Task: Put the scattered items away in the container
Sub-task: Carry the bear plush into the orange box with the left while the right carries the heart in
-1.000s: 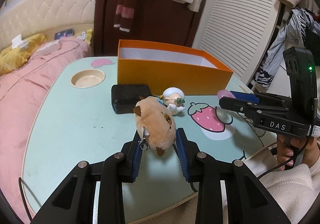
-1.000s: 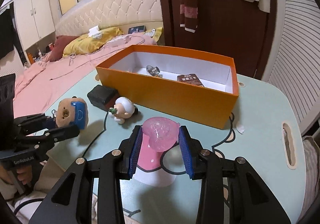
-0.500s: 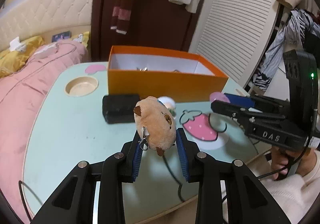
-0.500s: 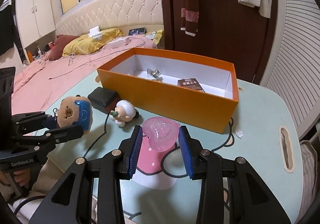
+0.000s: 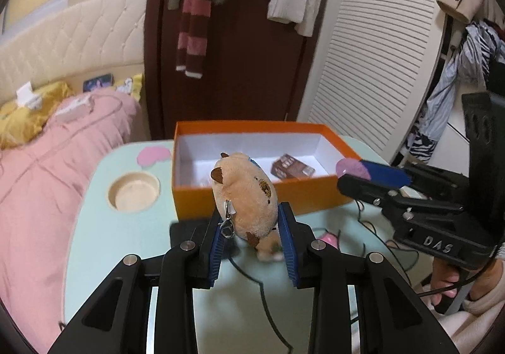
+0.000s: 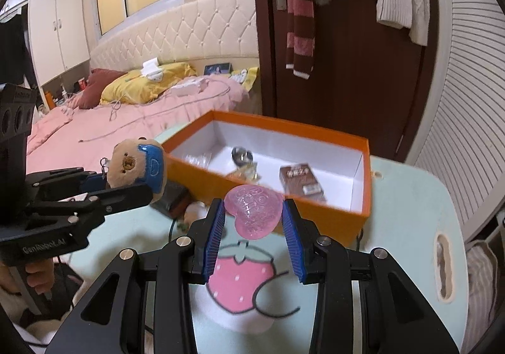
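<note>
Left gripper is clamping the plush bear mid-frame before the orange box; right gripper is squeezing the pink heart at centre, below the box.
</note>
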The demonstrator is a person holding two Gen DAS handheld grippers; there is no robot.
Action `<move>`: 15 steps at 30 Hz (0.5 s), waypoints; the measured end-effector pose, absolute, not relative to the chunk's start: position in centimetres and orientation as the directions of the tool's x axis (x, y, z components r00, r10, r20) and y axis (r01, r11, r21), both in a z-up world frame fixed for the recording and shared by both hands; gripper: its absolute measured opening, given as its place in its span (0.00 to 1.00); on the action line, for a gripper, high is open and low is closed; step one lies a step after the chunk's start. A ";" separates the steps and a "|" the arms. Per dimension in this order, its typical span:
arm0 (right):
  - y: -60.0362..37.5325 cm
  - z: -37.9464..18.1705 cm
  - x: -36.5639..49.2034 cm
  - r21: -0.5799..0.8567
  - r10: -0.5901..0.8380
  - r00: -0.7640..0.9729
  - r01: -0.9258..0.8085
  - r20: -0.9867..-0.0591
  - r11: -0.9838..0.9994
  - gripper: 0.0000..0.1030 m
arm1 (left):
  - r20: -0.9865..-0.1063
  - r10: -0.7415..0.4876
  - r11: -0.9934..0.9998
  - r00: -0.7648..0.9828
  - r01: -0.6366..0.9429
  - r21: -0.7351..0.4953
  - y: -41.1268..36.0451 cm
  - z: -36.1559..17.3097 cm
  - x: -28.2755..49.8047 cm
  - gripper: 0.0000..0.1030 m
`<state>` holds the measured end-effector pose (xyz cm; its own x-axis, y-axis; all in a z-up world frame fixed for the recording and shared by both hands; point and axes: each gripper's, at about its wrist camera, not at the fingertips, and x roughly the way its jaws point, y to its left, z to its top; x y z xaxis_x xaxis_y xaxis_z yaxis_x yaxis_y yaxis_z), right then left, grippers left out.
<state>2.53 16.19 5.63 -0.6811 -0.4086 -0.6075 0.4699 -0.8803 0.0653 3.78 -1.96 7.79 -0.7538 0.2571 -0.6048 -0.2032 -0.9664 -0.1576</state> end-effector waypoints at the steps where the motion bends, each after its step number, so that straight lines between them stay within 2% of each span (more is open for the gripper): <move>1: 16.3 5.9 2.2 0.072 -0.411 -0.689 0.464 -0.596 -0.883 0.38 | -0.603 0.260 -0.966 -0.754 -0.202 -0.163 -2.1 7.9 3.4 0.30; 8: 15.8 7.0 -0.2 0.055 -0.380 -0.746 0.421 -0.547 -0.905 0.38 | -0.601 0.245 -0.969 -0.761 -0.182 -0.164 -2.5 7.9 0.2 0.30; 15: 15.3 6.2 -3.6 0.097 -0.363 -0.730 0.380 -0.579 -0.920 0.38 | -0.592 0.259 -0.966 -0.763 -0.197 -0.168 -2.3 7.8 -2.1 0.30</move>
<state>-3.58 15.31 6.18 -0.7304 -0.3628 -0.5787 0.3798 -0.9199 0.0974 -2.06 -2.25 7.76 -0.7630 0.2585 -0.5924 -0.1972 -0.9659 -0.1676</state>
